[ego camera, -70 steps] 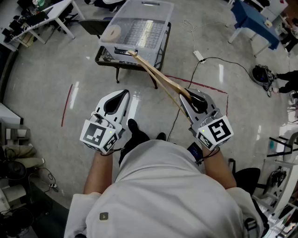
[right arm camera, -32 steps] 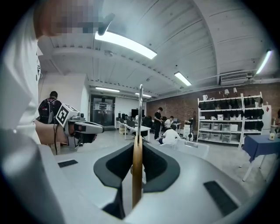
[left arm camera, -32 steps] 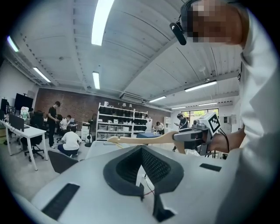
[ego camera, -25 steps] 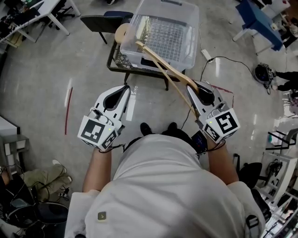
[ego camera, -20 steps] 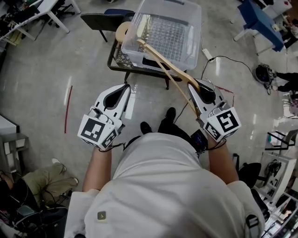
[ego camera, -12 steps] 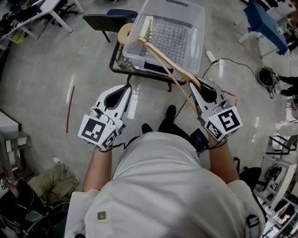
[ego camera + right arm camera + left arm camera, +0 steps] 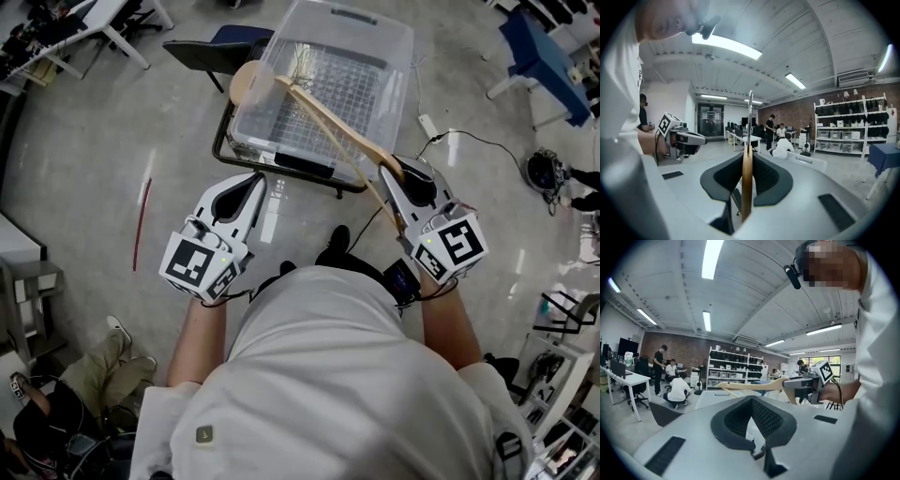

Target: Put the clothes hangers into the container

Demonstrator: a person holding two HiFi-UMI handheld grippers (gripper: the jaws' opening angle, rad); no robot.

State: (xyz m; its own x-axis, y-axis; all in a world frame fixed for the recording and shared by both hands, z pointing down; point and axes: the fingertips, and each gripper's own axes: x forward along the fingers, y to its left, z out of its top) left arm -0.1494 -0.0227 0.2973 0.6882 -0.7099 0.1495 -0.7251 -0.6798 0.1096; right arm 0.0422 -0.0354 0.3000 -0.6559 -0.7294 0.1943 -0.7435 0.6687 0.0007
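Wooden hanger [image 7: 323, 122], in the head view, reached from your right gripper [image 7: 392, 176] over the clear container [image 7: 398, 80], not yet dropped in. Left gripper view: your left gripper [image 7: 757, 453] was clenched on nothing. Right gripper view: the jaws clamped the hanger edge-on.
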